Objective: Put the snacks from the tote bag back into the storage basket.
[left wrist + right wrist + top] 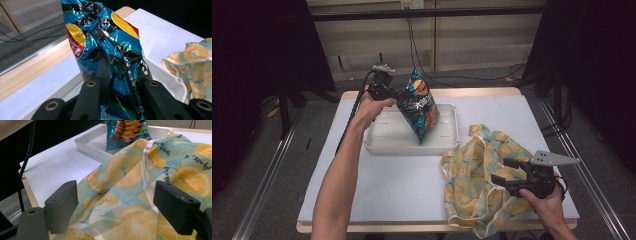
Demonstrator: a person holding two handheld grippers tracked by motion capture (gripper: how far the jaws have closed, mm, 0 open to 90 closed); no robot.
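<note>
Left gripper (117, 82): jaws clamped on crinkly blue foil snack bag (419, 102), above white plastic tray (384, 137).
Right gripper (125, 207): jaws wide apart over lemon-print cloth bag (130, 195), gripping nothing.
Surface: white-topped table (397, 182).

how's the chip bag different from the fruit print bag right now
The chip bag is glossy blue and black foil, pinched by the left gripper and hanging over the white tray. The fruit print bag is soft pale fabric, crumpled flat on the table, with the right gripper open above it. Both are bags.
</note>
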